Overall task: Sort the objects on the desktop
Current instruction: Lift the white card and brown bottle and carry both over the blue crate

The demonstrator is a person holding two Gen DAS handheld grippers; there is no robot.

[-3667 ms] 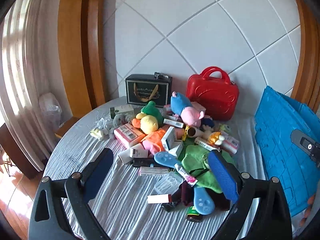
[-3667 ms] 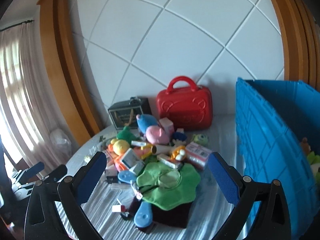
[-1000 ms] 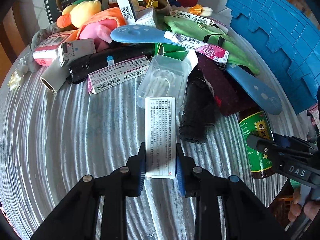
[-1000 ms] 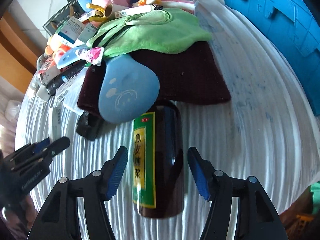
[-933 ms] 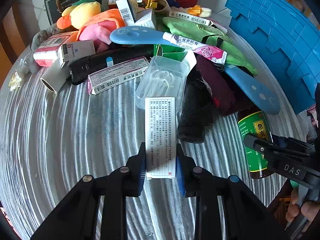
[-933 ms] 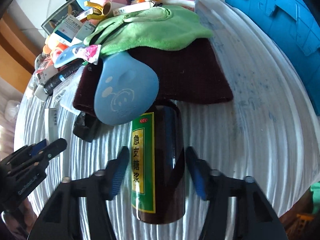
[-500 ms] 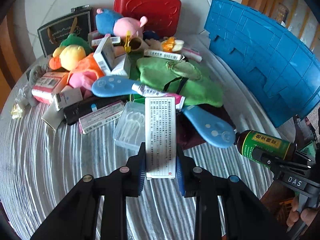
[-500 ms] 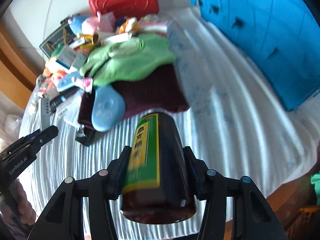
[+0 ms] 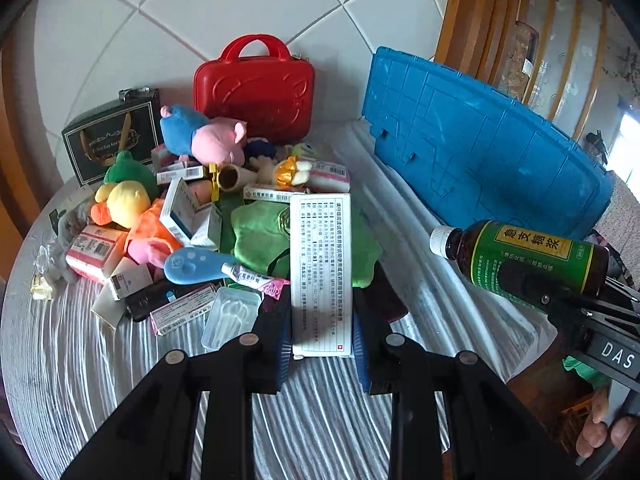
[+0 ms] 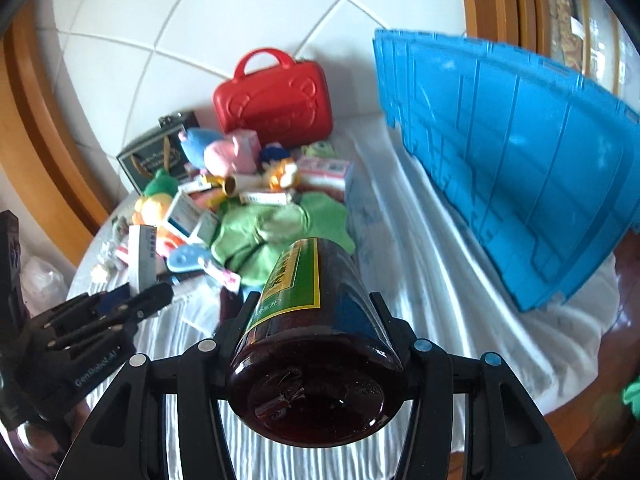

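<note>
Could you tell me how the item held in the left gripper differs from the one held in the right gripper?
The white medicine box is flat, rectangular and covered in printed text; the brown bottle is round, dark and wears a green label. The box sits in narrow jaws of the left gripper; the bottle spreads the right gripper wider. Both are clamped and lifted clear of the table.

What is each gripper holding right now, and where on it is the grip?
The left gripper clamps a flat white medicine box by the long edges at its near end. The right gripper clamps a brown syrup bottle across its body near the base.
</note>
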